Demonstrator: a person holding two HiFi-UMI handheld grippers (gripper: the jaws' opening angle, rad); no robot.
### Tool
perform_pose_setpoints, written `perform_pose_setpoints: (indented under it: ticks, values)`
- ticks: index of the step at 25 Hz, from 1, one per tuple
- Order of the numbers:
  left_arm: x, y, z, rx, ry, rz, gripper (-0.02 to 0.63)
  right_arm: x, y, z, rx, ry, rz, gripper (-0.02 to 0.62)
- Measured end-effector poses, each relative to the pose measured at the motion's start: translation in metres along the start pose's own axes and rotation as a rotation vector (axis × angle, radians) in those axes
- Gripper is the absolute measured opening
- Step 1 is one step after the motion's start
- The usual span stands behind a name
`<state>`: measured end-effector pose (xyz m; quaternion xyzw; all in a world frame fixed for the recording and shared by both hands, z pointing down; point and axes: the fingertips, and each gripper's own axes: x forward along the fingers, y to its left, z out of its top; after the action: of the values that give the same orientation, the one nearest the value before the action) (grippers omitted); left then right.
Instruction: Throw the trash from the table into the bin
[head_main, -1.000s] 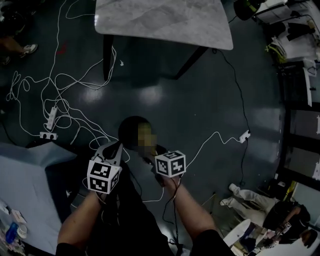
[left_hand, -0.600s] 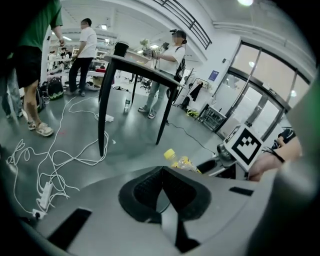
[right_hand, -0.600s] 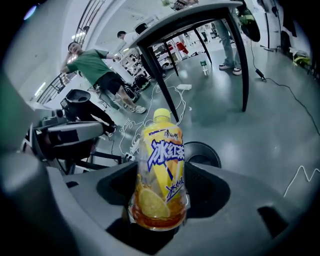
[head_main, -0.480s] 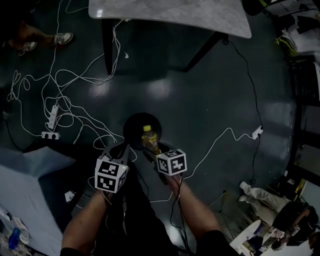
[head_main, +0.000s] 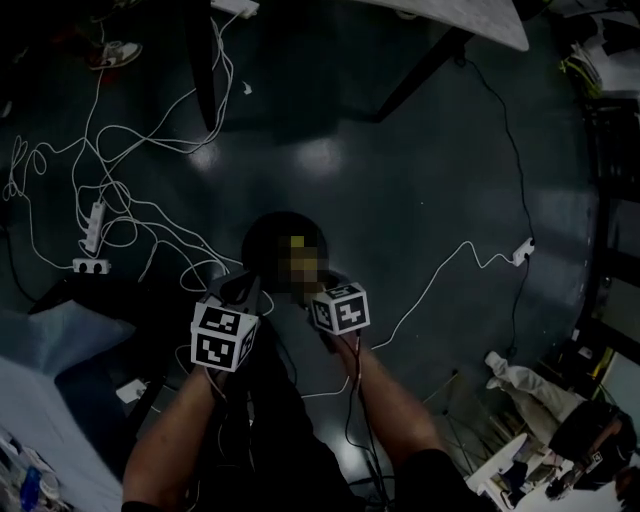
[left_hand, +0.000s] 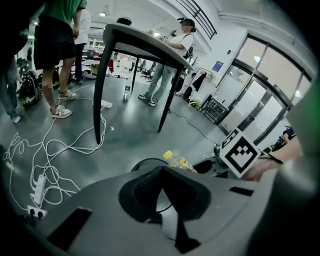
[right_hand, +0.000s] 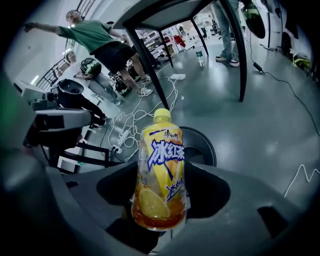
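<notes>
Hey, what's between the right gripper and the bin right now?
The yellow iced-tea bottle, clamped in the right gripper, cap toward the black bin; the right gripper view shows it.

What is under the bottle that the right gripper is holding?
The black bin stands on the floor below the bottle; part of its rim shows beside it. The bottle and right gripper cover most of its inside, so contents cannot be seen.
</notes>
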<state>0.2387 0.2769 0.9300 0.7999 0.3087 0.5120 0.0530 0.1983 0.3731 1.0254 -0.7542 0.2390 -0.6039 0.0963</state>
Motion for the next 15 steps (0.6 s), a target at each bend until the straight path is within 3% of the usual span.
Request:
perform_pose_setpoints:
  ticks: [5, 15]
  values:
    - [0.020, 0.016, -0.019, 0.026, 0.038, -0.004, 0.015, 0.031, -0.010, -0.008, -0.006, 0.009, -0.009, 0.281]
    - [0.044, 0.021, -0.042, -0.007, 0.073, -0.027, 0.015, 0.063, -0.025, -0.017, -0.083, 0.010, -0.088, 0.281]
